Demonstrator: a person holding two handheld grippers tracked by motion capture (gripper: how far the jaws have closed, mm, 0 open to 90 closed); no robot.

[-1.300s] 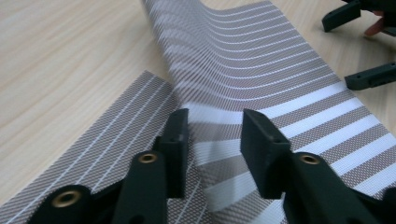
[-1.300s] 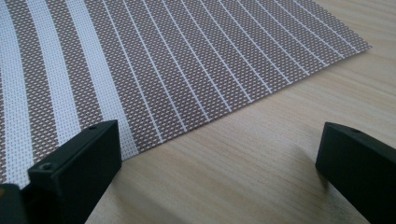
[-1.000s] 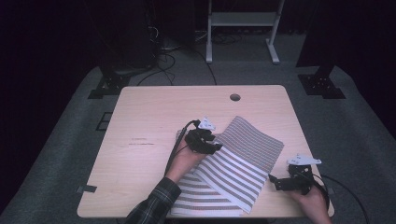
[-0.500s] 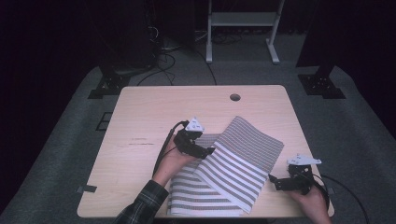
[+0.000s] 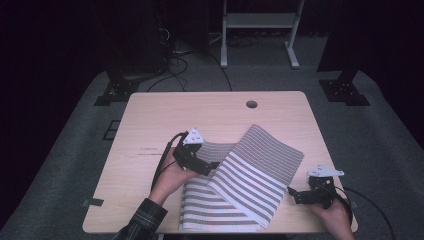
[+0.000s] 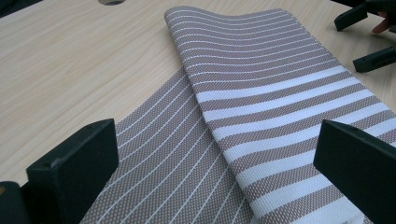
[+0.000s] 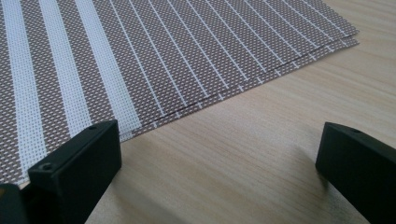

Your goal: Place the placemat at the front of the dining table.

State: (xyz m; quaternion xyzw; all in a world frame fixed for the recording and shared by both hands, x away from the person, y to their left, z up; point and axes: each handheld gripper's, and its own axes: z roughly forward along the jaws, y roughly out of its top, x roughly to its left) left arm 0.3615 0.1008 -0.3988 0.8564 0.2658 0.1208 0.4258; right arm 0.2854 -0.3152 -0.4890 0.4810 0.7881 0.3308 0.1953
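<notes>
Now: brown-and-white striped woven mat (image 5: pixel 245 185), folded askew, lying toward the near right of the pale wooden table (image 5: pixel 165 120). Left gripper (image 5: pixel 212 165) at the mat's left edge, jaws just opened wide, nothing between them. Right gripper (image 5: pixel 295 196) beside the mat's right edge, jaws spread, empty. Risks: stiff weave springing open unpinned; crooked fold staying misaligned; a pinch catching one layer only.

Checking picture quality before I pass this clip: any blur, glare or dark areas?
High view: table evenly lit, surroundings nearly black, slightly soft. Left gripper view: mat weave sharp, near jaws soft. Right gripper view: mat crisp, faint jaw shadows on the wood, no glare.
</notes>
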